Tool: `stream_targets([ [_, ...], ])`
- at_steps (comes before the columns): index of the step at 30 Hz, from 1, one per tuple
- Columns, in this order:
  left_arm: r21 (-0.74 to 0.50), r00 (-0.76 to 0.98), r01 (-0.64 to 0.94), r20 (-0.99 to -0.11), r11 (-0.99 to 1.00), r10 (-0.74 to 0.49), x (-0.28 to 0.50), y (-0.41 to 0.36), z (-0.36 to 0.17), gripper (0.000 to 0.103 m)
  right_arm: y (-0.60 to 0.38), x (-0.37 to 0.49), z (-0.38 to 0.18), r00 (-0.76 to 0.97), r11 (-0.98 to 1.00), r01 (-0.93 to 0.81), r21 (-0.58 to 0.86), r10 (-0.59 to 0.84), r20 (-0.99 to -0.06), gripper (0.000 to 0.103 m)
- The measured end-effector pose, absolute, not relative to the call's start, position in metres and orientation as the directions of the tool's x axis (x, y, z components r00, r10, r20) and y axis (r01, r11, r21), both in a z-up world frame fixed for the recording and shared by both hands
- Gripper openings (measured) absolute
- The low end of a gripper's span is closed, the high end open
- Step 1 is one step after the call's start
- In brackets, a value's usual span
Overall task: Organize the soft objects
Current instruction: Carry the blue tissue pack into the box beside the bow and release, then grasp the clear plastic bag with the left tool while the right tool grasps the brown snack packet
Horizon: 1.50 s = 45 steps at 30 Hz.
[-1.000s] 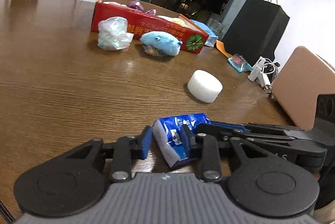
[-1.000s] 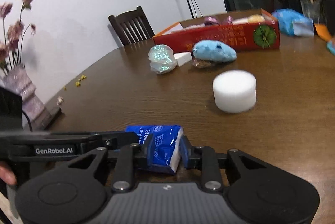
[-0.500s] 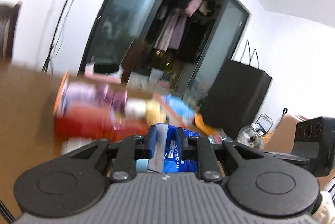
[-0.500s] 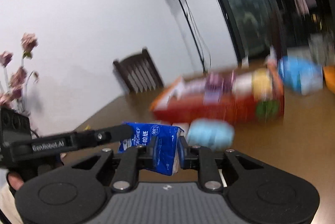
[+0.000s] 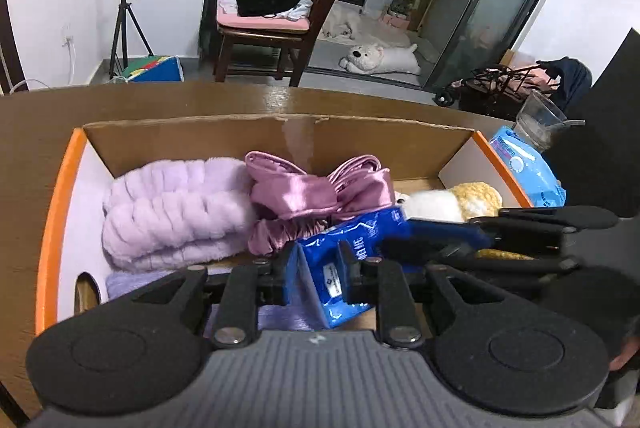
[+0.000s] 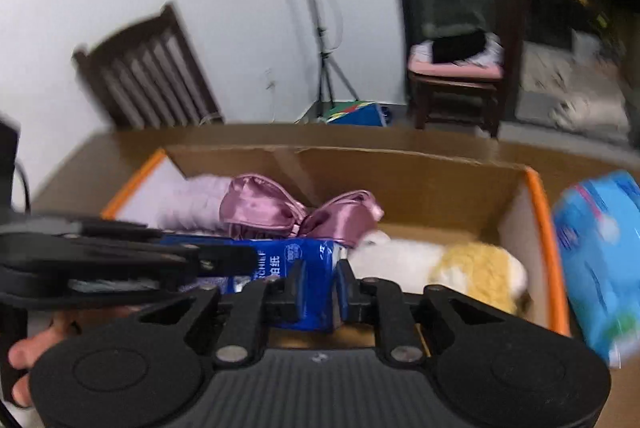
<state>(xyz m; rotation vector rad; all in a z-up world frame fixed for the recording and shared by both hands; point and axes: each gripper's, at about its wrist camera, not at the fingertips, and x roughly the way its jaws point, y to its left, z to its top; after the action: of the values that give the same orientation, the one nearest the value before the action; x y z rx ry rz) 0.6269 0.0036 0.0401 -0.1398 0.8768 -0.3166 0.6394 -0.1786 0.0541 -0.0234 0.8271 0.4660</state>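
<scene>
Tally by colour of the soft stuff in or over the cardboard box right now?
Purple: 2, the fluffy lilac plush roll and the shiny mauve satin bow with scrunchie.
White and yellow: 1, the fuzzy plush toy.
Blue: 1, the blue plastic tissue pack, gripped by the left gripper and right gripper above the box.
Total: 4

On the blue tissue pack (image 6: 304, 268) I can read only part of a word, "RCHIEF", beside a Chinese character and a round seal. Print on the light-blue pack (image 5: 528, 171) is too small for me.
</scene>
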Motion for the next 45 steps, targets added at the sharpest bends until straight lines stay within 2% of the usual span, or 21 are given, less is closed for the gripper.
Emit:
stream_targets([
  [2, -0.156, 0.604, 0.238, -0.749, 0.959, -0.272, 0.625, -0.005, 0.038, 0.021, -0.168, 0.644, 0.051, 0.559, 0.887, -0.446, 0.116, 0.377, -0.738, 0.021],
  [3, -0.149, 0.589, 0.24, -0.763, 0.959, -0.266, 0.626, -0.006, 0.037, 0.022, -0.165, 0.649, 0.049, 0.541, 0.881, -0.459, 0.112, 0.377, -0.752, 0.02],
  [5, -0.128, 0.598, 0.255, -0.758, 0.958, -0.26, 0.625, -0.009, 0.041, 0.025, -0.168, 0.662, 0.043, 0.476, 0.873, -0.455, 0.173, 0.403, -0.782, 0.02],
  [8, -0.043, 0.658, 0.32, -0.709, 0.946, -0.255, 0.617, -0.019, 0.051, 0.025, -0.176, 0.657, 0.038, 0.444, 0.867, -0.423, 0.262, 0.45, -0.775, 0.021],
  [12, -0.135, 0.596, 0.308, -0.744, 0.942, -0.301, 0.633, -0.01, 0.033, 0.025, -0.179, 0.646, 0.034, 0.441, 0.869, -0.406, 0.283, 0.458, -0.772, 0.022],
  [18, -0.104, 0.578, 0.345, -0.759, 0.933, -0.298, 0.619, -0.016, 0.035, 0.028, -0.187, 0.634, 0.033, 0.431, 0.872, -0.394, 0.292, 0.456, -0.779, 0.022],
  [19, -0.106, 0.579, 0.348, -0.757, 0.931, -0.302, 0.619, -0.015, 0.036, 0.03, -0.189, 0.631, 0.034, 0.435, 0.872, -0.395, 0.289, 0.455, -0.777, 0.023],
  [21, -0.115, 0.595, 0.327, -0.746, 0.938, -0.299, 0.617, -0.011, 0.041, 0.041, -0.188, 0.628, 0.037, 0.45, 0.878, -0.398, 0.267, 0.44, -0.777, 0.024],
  [24, -0.101, 0.667, 0.313, -0.685, 0.945, -0.294, 0.596, -0.004, 0.065, 0.043, -0.185, 0.614, 0.052, 0.482, 0.902, -0.39, 0.187, 0.373, -0.793, 0.03],
  [27, -0.096, 0.705, 0.307, -0.646, 0.947, -0.294, 0.566, 0.003, 0.095, 0.044, -0.193, 0.587, 0.084, 0.54, 0.904, -0.401, 0.149, 0.365, -0.758, 0.03],
  [31, -0.06, 0.765, 0.289, -0.586, 0.956, -0.268, 0.511, 0.012, 0.137, 0.048, -0.221, 0.552, 0.128, 0.617, 0.921, -0.373, 0.114, 0.338, -0.711, 0.046],
  [35, -0.061, 0.815, 0.23, -0.533, 0.971, -0.226, 0.443, 0.021, 0.16, 0.056, -0.256, 0.5, 0.154, 0.673, 0.926, -0.363, 0.104, 0.338, -0.658, 0.047],
  [37, -0.056, 0.838, 0.226, -0.499, 0.973, -0.223, 0.404, 0.021, 0.16, 0.058, -0.273, 0.469, 0.159, 0.705, 0.929, -0.354, 0.107, 0.34, -0.622, 0.054],
  [38, -0.046, 0.85, 0.224, -0.48, 0.973, -0.218, 0.384, 0.019, 0.158, 0.062, -0.279, 0.454, 0.16, 0.721, 0.932, -0.349, 0.101, 0.336, -0.605, 0.055],
  [39, -0.038, 0.859, 0.226, -0.463, 0.973, -0.218, 0.366, 0.017, 0.155, 0.071, -0.286, 0.437, 0.161, 0.741, 0.933, -0.346, 0.097, 0.335, -0.582, 0.055],
  [40, -0.045, 0.868, 0.233, -0.441, 0.971, -0.228, 0.348, 0.015, 0.149, 0.075, -0.291, 0.417, 0.162, 0.759, 0.933, -0.345, 0.098, 0.339, -0.556, 0.056],
  [41, -0.069, 0.868, 0.247, -0.428, 0.967, -0.253, 0.33, 0.013, 0.141, 0.077, -0.296, 0.399, 0.161, 0.772, 0.93, -0.352, 0.105, 0.352, -0.529, 0.058],
  [43, -0.112, 0.852, 0.264, -0.438, 0.958, -0.286, 0.302, 0.009, 0.122, 0.077, -0.303, 0.363, 0.156, 0.789, 0.917, -0.376, 0.137, 0.394, -0.471, 0.068],
  [45, -0.14, 0.846, 0.263, -0.441, 0.955, -0.298, 0.271, 0.001, 0.102, 0.077, -0.309, 0.327, 0.142, 0.797, 0.9, -0.404, 0.163, 0.434, -0.42, 0.07],
])
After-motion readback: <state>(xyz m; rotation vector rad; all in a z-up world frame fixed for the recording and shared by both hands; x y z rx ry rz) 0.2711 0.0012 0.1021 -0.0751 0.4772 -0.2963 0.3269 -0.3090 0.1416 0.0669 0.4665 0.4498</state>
